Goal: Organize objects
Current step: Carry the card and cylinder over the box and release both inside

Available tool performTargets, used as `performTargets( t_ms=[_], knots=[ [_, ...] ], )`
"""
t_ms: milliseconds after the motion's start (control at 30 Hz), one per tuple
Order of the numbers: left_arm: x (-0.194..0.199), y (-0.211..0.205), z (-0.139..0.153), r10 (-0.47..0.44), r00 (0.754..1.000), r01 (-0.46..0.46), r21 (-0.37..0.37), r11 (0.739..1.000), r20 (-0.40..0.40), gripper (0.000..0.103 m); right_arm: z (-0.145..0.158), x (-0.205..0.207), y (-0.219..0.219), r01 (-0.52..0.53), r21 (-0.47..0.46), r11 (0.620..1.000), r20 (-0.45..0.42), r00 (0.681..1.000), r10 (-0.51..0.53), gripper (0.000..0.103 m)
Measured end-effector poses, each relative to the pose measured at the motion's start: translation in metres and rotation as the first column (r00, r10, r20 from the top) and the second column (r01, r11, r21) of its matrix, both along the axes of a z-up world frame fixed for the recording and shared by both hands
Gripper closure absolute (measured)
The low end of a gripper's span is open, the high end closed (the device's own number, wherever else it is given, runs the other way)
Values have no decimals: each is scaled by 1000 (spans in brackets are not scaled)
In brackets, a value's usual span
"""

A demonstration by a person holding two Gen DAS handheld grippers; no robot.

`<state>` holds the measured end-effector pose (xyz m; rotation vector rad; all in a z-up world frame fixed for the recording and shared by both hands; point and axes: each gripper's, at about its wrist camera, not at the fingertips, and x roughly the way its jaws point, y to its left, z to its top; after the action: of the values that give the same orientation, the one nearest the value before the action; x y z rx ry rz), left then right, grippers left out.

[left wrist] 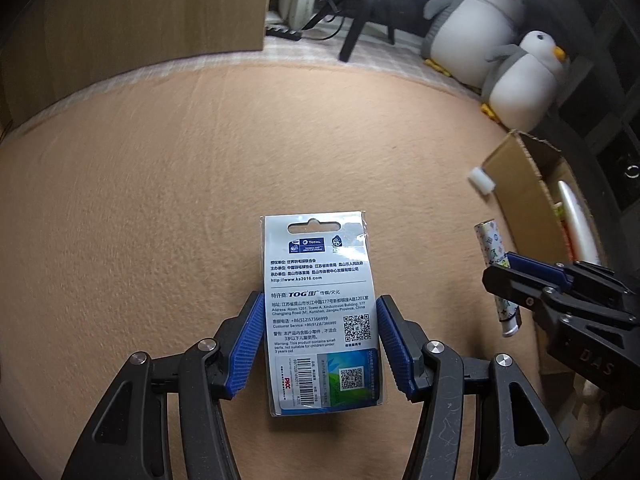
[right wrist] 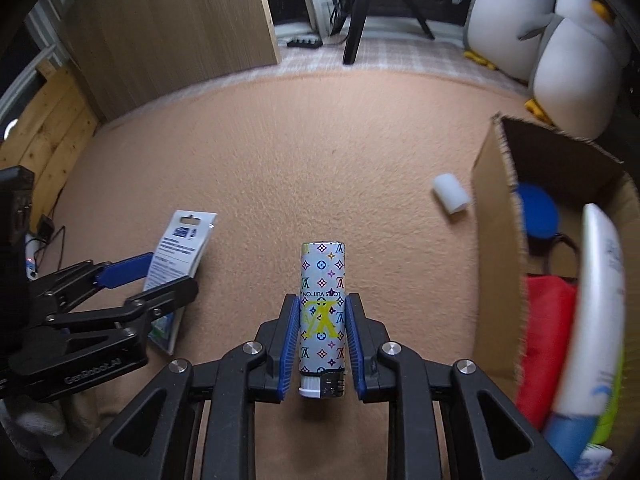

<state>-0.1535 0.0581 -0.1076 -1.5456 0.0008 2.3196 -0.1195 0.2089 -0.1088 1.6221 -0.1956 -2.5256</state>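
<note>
My left gripper (left wrist: 320,334) is shut on a flat white and blue retail packet (left wrist: 320,308) with printed text and QR codes, held above the tan carpet. It also shows at the left of the right wrist view (right wrist: 180,248). My right gripper (right wrist: 322,340) is shut on a silver patterned lighter (right wrist: 322,308), held upright-forward above the carpet. The lighter also shows in the left wrist view (left wrist: 494,256). An open cardboard box (right wrist: 496,240) stands to the right, holding a white tube (right wrist: 600,300), a blue lid and a red item.
A small white cylinder (right wrist: 451,193) lies on the carpet beside the box. Two plush penguins (right wrist: 568,52) sit at the back right. A wooden panel (right wrist: 172,24) and chair legs stand at the back. Wooden boards and cables are at the left.
</note>
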Motion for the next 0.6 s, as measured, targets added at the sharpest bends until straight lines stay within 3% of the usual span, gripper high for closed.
performTargets(
  t_ms=[333, 600],
  knots=[
    [0, 61, 50, -100, 991, 104, 46, 993, -84, 43, 61, 36, 41, 47, -29, 998, -126, 991, -50, 82],
    [7, 137, 79, -208, 969, 219, 76, 973, -131, 43, 78, 62, 105, 162, -4, 987, -165, 973, -160, 82]
  ],
)
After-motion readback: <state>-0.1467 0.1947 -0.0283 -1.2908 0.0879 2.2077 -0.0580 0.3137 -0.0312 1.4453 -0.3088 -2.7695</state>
